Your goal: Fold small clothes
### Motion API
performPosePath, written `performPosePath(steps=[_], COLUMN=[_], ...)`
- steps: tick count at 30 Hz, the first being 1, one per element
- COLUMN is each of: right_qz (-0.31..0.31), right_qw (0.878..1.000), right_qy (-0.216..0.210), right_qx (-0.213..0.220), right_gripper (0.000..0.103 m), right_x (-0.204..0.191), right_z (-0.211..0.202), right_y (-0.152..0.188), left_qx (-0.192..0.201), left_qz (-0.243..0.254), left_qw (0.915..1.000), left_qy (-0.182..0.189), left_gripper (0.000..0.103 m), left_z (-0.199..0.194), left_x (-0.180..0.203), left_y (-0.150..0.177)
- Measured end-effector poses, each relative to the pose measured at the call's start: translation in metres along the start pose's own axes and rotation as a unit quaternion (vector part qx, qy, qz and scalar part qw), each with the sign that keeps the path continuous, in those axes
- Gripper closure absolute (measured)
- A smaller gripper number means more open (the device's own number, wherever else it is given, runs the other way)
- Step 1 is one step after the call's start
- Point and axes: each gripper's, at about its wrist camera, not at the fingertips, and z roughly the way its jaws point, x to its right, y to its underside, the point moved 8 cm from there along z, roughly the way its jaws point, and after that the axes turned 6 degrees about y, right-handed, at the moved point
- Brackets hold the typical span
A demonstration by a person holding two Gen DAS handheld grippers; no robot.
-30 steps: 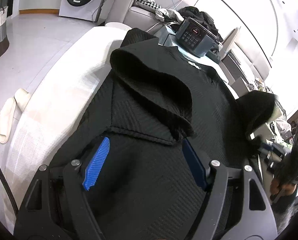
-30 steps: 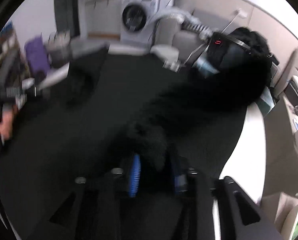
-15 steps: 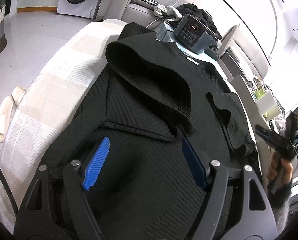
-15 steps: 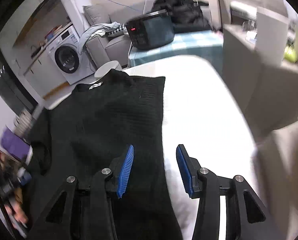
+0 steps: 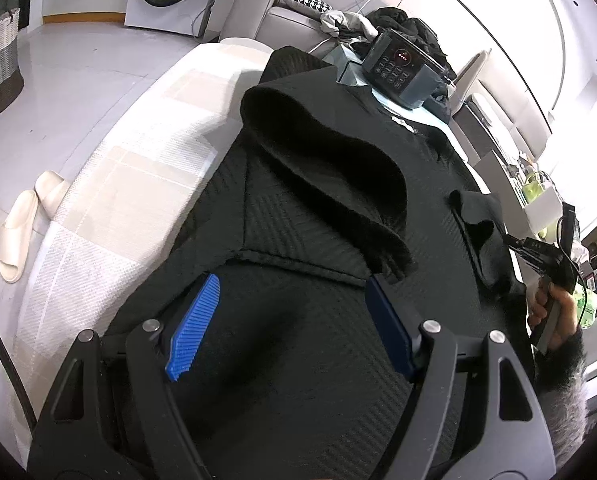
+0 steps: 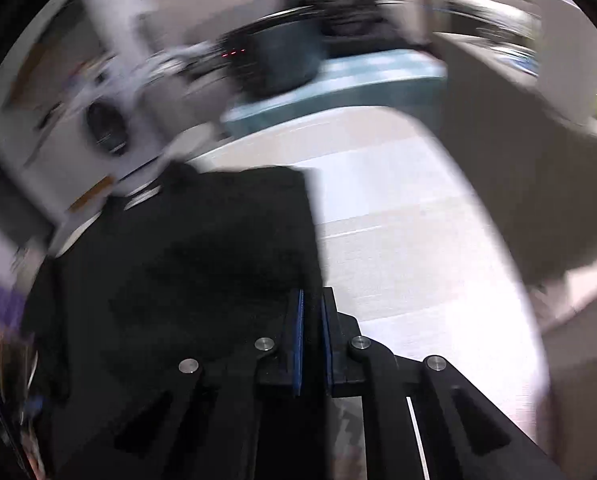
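Black sweater edge pinched in right tongs

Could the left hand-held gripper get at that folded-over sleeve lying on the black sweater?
Probably yes. The left hand-held gripper is open just short of the sleeve, whose cuff lies atop the black sweater with nothing over it.

Bare cloth beside sweater; appliance beyond.
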Motion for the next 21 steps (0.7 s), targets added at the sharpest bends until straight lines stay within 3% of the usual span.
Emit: performPosePath(steps=[1,3,5,8,11,15,17,21], right_qz=[0.009,0.011,-0.007,-0.052,-0.135,-0.228,-0.26,-0.293], right_qw=[1.0,1.0,1.0,0.996,0.987,0.968,0.96,0.951], right_qy=[0.005,-0.015,-0.008,-0.053,-0.088,-0.097,-0.094,-0.096], right_qx=[-0.002,-0.005,0.03,0.044,0.0,-0.043,-0.034,-0.035], right_gripper=[0.092,0.074,0.069,0.069,0.069,0.069,0.069,0.069], right_x=[0.006,0.004,-0.003,-0.033,-0.071,-0.091,-0.091,-0.093], right_z=[-0.003,-0.015,-0.034,-0.055,-0.058,-0.062,-0.075,-0.093], right_y=[0.001,0.003,0.002,0.013,0.049,0.11,0.134,0.15], left_qx=[0.001,0.004,0.005,0.008,0.009,0.007,0.005,0.005], left_qz=[0.0,-0.003,-0.005,-0.011,-0.018,-0.015,-0.015,-0.012], left_qw=[1.0,1.0,1.0,0.9999,0.9998,0.9998,0.9998,0.9998], left_qy=[0.0,0.001,0.002,0.004,0.009,0.01,0.01,0.012], left_gripper=[0.03,0.03,0.03,0.03,0.03,0.03,0.03,0.028], left_z=[-0.001,-0.003,-0.004,-0.005,-0.006,-0.01,-0.01,-0.009], left_x=[0.0,-0.002,-0.005,-0.009,-0.009,-0.01,-0.01,-0.006], left_y=[0.0,-0.001,0.0,-0.001,0.002,0.005,0.006,0.007])
